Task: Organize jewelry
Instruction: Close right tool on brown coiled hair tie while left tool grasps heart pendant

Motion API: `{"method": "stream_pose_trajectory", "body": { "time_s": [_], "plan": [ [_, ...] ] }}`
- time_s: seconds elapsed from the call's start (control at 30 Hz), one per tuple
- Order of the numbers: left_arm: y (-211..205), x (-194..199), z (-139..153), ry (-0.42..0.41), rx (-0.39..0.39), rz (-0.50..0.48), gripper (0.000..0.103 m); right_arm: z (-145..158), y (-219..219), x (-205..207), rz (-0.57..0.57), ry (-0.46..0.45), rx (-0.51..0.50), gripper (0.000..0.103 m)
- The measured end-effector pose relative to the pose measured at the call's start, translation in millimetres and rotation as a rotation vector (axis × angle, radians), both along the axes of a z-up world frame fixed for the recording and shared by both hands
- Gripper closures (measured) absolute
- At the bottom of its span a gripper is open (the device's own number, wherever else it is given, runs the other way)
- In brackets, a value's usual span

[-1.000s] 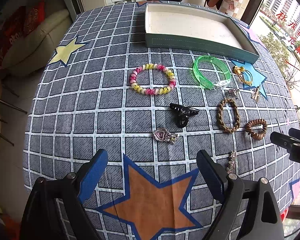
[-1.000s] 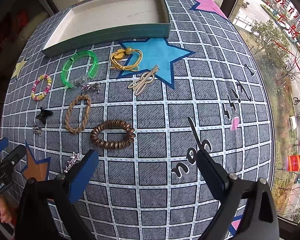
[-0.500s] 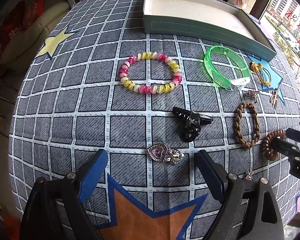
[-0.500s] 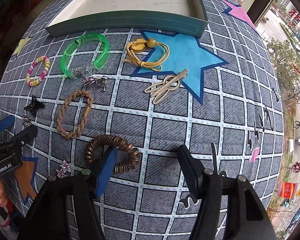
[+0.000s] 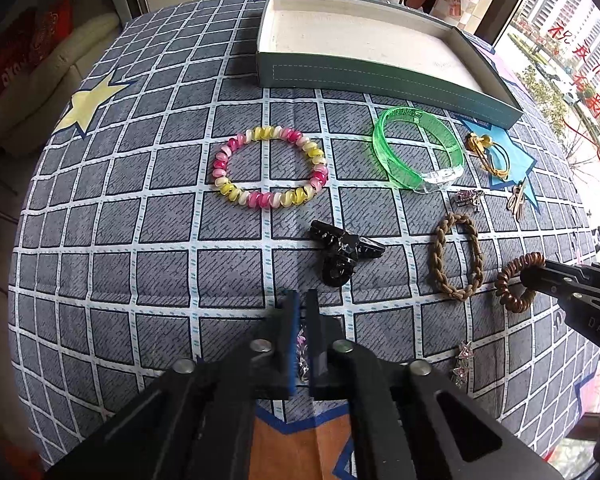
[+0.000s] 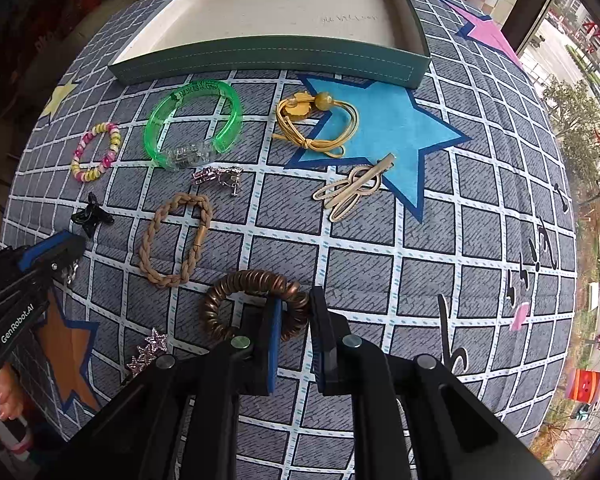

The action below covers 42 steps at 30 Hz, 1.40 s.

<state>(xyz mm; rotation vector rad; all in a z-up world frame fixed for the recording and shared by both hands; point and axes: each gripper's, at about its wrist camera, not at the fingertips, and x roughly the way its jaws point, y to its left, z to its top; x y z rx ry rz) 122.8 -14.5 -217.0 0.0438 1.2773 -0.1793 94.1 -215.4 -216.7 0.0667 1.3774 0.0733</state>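
Left wrist view: left gripper jaws together, pinching a small silver heart charm low between the pads. Empty green tray lies straight ahead, across the checked cloth.

Right wrist view: right gripper jaws closing around the brown coil hair tie, near side between them. Window to the right.

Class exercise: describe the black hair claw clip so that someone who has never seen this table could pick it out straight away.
Start at the green tray at the far edge of the checked cloth. Come nearer to the pink-and-yellow coil bracelet; the black claw clip lies just below it, left of the tan braided band. It alone is glossy black and no ring.
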Motion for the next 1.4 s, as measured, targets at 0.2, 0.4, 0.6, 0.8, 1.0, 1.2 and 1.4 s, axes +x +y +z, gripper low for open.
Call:
{"method": "stream_pose_trajectory", "body": {
  "time_s": [0.2, 0.4, 0.6, 0.8, 1.0, 1.2, 1.4],
  "plan": [
    [13.0, -1.1, 17.6, -0.012, -0.039, 0.012, 0.090, 5.1, -9.7, -3.4, -0.049, -0.003, 0.062, 0.088],
    [20.5, 3.2, 39.3, -0.038, -0.084, 0.028, 0.090, 11.6, -20.8, 13.7, -0.071, -0.023, 0.098, 0.088],
    [17.6, 20.6, 62.1, -0.074, -0.139, 0.042, 0.090, 29.7, -29.5, 13.6, -0.083, -0.045, 0.138, 0.088],
    [8.2, 44.1, 75.3, -0.119, -0.122, 0.039, 0.090, 45.7, -40.3, 33.3, -0.095, -0.078, 0.168, 0.088],
    [14.2, 18.3, 50.0, -0.040, -0.034, 0.085, 0.089, 44.2, -42.6, 37.1, -0.092, -0.069, 0.199, 0.088],
    [12.8, -18.8, 24.2, -0.012, 0.050, 0.069, 0.000, 25.6, -32.4, 21.4, -0.083, -0.007, 0.219, 0.088],
    [3.7, -22.7, 6.9, 0.010, 0.109, 0.007, 0.000, 19.2, -26.3, 8.8, -0.079, 0.018, 0.221, 0.088]
  ]
}}
